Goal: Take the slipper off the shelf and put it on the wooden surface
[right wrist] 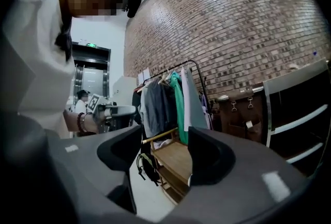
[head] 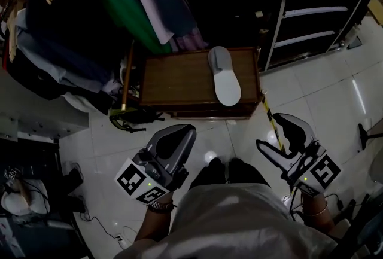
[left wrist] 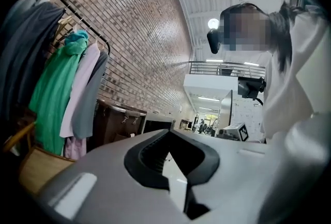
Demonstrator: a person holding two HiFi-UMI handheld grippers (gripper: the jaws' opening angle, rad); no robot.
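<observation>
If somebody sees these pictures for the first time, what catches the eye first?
Probably the pale grey slipper, lying alone on the brown wooden surface in the middle of the head view. Then the bright green garment hanging among darker clothes at upper left, and the left gripper and right gripper, held low above the white tiled floor.

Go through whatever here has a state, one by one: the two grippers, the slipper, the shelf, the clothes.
left gripper: shut, nothing in it, held low near the person's body.
right gripper: open, nothing between its jaws.
slipper: lying flat on the wooden surface, free of both grippers.
shelf: upright, no slipper visible on its tiers.
clothes: hanging on the rack.
</observation>
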